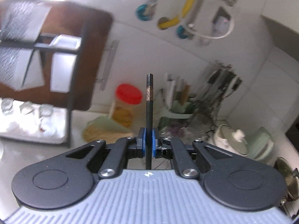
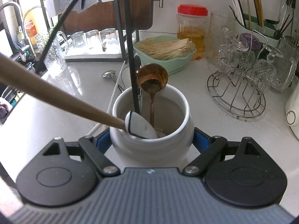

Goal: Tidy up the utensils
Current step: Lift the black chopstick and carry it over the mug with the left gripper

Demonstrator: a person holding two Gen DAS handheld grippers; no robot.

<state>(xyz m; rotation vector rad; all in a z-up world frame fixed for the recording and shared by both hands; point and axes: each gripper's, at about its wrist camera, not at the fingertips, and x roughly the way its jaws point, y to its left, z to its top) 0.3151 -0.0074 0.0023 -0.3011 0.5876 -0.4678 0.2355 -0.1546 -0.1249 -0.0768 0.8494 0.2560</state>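
In the left wrist view my left gripper [image 1: 149, 137] is shut on a black chopstick [image 1: 149, 102]. The chopstick stands upright between the blue pads, a patterned band near its top. In the right wrist view my right gripper [image 2: 152, 142] is shut on a white ceramic jar [image 2: 151, 149], its blue pads pressed on both sides. Inside the jar stand a copper spoon [image 2: 152, 76], a white spatula [image 2: 139, 126] with a long wooden handle, and a thin black stick [image 2: 131, 65] that runs up out of frame. A steel spoon [image 2: 109, 74] and a white chopstick [image 2: 116, 85] lie on the counter behind the jar.
Behind the jar are a green basket of pale sticks [image 2: 166, 50], a red-lidded jar [image 2: 192, 26] and a black rack with upturned glasses [image 2: 93, 39]. A wire stand of glass cups [image 2: 241, 85] is at right, a utensil drainer [image 2: 256, 24] behind it, the sink [image 2: 11, 56] at left.
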